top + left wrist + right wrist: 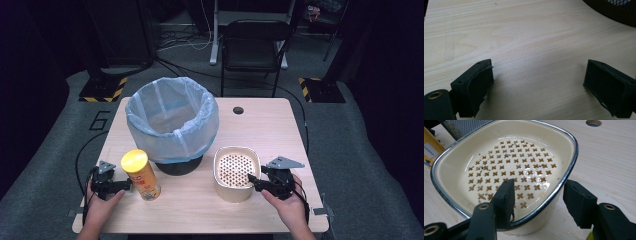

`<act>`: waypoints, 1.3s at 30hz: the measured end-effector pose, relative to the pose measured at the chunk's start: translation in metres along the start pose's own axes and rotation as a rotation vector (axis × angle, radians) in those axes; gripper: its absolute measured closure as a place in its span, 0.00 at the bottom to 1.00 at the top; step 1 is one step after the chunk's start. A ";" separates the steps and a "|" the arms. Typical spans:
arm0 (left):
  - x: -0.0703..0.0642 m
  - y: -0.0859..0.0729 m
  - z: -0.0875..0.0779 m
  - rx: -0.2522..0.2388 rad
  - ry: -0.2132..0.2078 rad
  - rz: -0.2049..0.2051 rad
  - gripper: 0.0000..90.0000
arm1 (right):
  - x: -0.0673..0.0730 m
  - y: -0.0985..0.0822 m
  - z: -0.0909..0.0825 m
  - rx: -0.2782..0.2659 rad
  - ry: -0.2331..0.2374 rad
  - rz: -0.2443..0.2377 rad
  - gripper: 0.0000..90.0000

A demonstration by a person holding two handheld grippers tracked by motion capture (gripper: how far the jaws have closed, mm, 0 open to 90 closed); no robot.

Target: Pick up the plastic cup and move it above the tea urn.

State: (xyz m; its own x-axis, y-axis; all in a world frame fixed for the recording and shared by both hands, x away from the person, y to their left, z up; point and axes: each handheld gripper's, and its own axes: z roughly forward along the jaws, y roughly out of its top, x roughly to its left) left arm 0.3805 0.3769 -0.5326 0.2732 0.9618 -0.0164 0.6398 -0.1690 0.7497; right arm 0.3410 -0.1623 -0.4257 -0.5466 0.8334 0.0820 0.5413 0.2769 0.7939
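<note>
Straddling the rim of the cream perforated container [506, 162], the right gripper [537, 197] gapes unclamped (left gripper [537, 85] wide open over bare table [524, 37]).

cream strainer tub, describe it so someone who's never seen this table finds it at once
Find the big bin lined with a pale blue bag mid-table. To its right, near the front edge, sits the cream strainer tub, at the right gripper. Unlike the yellow-lidded can, it is squat, with cross-shaped holes.
</note>
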 end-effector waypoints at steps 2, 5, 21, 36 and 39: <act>0.000 0.000 0.000 0.000 0.000 0.000 0.09 | 0.003 -0.004 -0.004 -0.004 -0.009 -0.002 0.45; 0.000 0.000 0.000 0.000 0.001 0.000 0.09 | 0.006 -0.009 -0.010 -0.004 -0.010 -0.007 0.45; 0.000 0.000 0.000 0.000 0.002 -0.001 0.09 | 0.000 -0.010 -0.033 -0.044 0.032 0.014 0.41; 0.000 0.000 0.000 0.000 0.003 -0.001 0.09 | -0.049 -0.022 -0.053 -0.098 -0.174 0.038 0.17; 0.000 0.000 0.000 0.001 0.003 0.000 0.09 | -0.055 -0.028 -0.047 -0.086 -0.191 0.032 0.16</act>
State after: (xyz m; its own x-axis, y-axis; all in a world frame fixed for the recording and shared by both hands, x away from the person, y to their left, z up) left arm 0.3803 0.3768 -0.5326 0.2710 0.9625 -0.0148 0.6405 -0.1688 0.7492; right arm 0.3258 -0.2378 -0.4243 -0.3947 0.9188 -0.0007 0.4953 0.2134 0.8421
